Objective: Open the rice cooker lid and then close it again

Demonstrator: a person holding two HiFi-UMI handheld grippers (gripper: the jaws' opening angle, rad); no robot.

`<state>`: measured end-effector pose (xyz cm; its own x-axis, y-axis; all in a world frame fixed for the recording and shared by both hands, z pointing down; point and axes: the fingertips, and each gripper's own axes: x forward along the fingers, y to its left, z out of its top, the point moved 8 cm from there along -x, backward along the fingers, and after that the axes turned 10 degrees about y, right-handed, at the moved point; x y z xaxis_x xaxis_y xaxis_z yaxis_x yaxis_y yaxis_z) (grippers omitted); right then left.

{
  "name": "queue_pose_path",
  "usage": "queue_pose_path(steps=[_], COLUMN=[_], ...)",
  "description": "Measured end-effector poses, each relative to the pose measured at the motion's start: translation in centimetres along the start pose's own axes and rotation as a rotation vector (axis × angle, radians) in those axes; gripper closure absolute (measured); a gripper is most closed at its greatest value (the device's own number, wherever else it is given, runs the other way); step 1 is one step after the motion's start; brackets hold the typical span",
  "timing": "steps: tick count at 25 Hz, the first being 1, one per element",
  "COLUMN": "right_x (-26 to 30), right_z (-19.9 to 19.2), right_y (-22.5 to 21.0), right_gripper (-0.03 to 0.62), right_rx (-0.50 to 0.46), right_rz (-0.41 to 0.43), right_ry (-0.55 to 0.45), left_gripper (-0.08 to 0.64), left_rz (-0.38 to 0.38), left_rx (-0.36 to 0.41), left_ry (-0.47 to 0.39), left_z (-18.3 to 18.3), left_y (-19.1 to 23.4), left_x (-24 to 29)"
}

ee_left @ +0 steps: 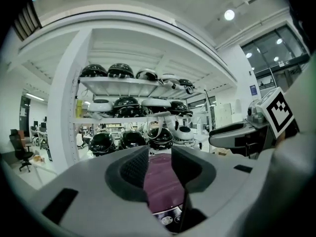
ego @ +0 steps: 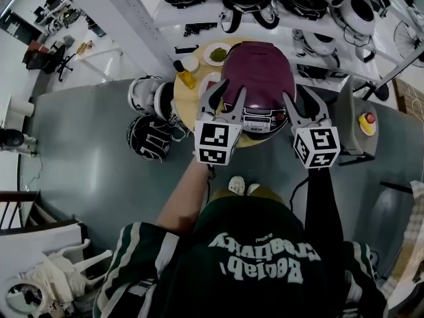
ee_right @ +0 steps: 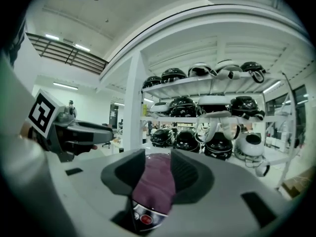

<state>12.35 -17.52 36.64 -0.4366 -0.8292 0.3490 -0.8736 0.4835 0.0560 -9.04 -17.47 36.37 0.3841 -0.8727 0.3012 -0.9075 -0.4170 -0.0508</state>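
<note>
A maroon rice cooker (ego: 258,78) stands on a round wooden table (ego: 182,105), its lid down and its control panel (ego: 257,121) facing me. My left gripper (ego: 228,89) hovers over the cooker's near left side, open with nothing between its fingers. My right gripper (ego: 297,93) hovers at the near right side, also open and empty. In the left gripper view the maroon lid (ee_left: 160,186) shows through the gap of the left gripper (ee_left: 159,154). The right gripper view shows the lid (ee_right: 155,181) and panel beyond the right gripper (ee_right: 158,157). Neither gripper touches the cooker.
On the table behind the cooker are a yellow bottle (ego: 185,75), a small white bowl (ego: 191,63) and a plate of green food (ego: 216,53). Helmets (ego: 151,134) lie on the floor at left. White shelves (ego: 265,15) of helmets stand behind. A yellow box with a red button (ego: 366,121) sits at right.
</note>
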Motion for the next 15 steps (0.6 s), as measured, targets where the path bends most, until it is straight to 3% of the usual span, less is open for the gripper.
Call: queue_pose_path(steps=[1,3,4,7,11,15], right_x=[-0.2,-0.5,-0.7,-1.9,-3.2,-4.4], right_z=[-0.1,-0.3,-0.4,-0.9,-1.1,-1.8], right_y=[0.0,-0.1,-0.2,-0.7,-0.9,-1.6], right_gripper=[0.442,0.575,0.589,0.589,0.589,0.589], right_rx=[-0.005,-0.024,-0.033,-0.053,-0.106,-0.096], right_rz=[0.012,0.028,0.035,0.059,0.048,0.048], right_ry=[0.001,0.016,0.023,0.013,-0.026,-0.033], left_gripper=[0.424,0.465,0.554,0.561,0.561,0.561], left_rz=[0.018,0.044,0.041,0.033,0.096,0.135], left_rx=[0.001,-0.003,-0.011,-0.047,-0.035,-0.037], left_ry=[-0.002,-0.008,-0.013,-0.046,-0.071,-0.098], left_z=[0.0,0.1,0.2,0.5,0.5,0.5], left_y=[-0.4,-1.0,-1.4,-2.8,-3.6,-4.7], left_x=[-0.3,-0.9,-1.3,-2.4,-3.4,-4.4])
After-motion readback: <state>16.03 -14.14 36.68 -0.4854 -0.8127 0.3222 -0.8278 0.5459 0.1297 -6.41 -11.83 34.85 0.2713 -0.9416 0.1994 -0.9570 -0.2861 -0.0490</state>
